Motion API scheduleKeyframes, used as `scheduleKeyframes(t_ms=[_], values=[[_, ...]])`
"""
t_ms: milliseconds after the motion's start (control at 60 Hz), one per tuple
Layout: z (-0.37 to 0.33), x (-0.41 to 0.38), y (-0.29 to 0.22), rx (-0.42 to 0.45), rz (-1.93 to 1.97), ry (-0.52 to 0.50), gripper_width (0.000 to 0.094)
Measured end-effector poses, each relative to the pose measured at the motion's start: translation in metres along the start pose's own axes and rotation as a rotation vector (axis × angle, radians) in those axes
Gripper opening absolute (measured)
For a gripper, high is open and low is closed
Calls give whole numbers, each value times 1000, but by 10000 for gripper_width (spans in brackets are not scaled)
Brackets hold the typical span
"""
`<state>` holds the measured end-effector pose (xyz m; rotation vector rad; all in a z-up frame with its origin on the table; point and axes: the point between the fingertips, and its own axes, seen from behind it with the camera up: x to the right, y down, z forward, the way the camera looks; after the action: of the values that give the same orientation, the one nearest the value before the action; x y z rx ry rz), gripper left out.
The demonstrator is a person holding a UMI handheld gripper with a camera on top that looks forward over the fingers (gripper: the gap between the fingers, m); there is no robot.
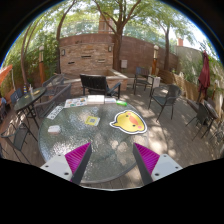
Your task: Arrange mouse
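Tool: the tool (112, 163) hangs above the near edge of the bench (70, 140), its two fingers spread wide with nothing between them; the magenta pads (76, 157) face each other across bare glass.
Mouse: no plain mouse shape can be made out; the likeliest spot is the yellow mat (129, 122) with a darker shape on it, but what that shape is cannot be told.
Direction: the mat lies ahead of the tool and a little to the right, beyond the right finger, well apart from it.
Axis: cannot be told from here.
Other things: a small yellow card (91, 120) sits ahead and left; papers (80, 102) lie at the far rim; a chair (100, 86) stands beyond.
Next move: probably a reach forward and rightward.
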<state>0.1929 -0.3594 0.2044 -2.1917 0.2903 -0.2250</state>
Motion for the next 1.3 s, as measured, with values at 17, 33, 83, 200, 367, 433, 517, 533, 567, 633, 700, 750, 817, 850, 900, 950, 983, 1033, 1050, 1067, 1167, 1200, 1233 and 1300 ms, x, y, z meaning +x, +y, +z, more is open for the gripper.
scheduleKeyframes(t_ms=[17,33,83,200,367,433,517,533,567,633,700,750,817,850,900,950,983,1033,1050,1067,1167,1200,1233,1300], values=[[0,-1,2,-3,1,1,854],[0,-1,3,-6,1,1,853],[1,0,6,-16,-2,7,854],[12,-2,26,-46,-12,14,853],[26,-22,64,-106,-47,-6,852],[32,-45,75,-145,-65,-31,849],[48,-81,105,-174,-90,-92,849],[51,-90,98,-186,-98,-101,852],[58,-105,102,-189,-115,-123,848],[80,-143,111,-170,-153,-168,853],[112,-187,100,-169,-188,-209,862],[128,-213,100,-152,-207,-238,867],[159,-247,90,-136,-230,-261,860],[173,-261,87,-131,-240,-271,862],[198,-283,77,-124,-251,-285,859],[211,-301,71,-119,-259,-294,860],[224,-312,66,-115,-265,-297,858],[238,-325,61,-113,-273,-299,857],[242,-329,59,-112,-276,-299,857],[246,-333,57,-112,-279,-299,855],[267,-349,48,-110,-294,-297,852],[272,-355,44,-110,-296,-300,856],[277,-359,40,-107,-292,-308,846],[286,-366,31,-104,-291,-312,844]])
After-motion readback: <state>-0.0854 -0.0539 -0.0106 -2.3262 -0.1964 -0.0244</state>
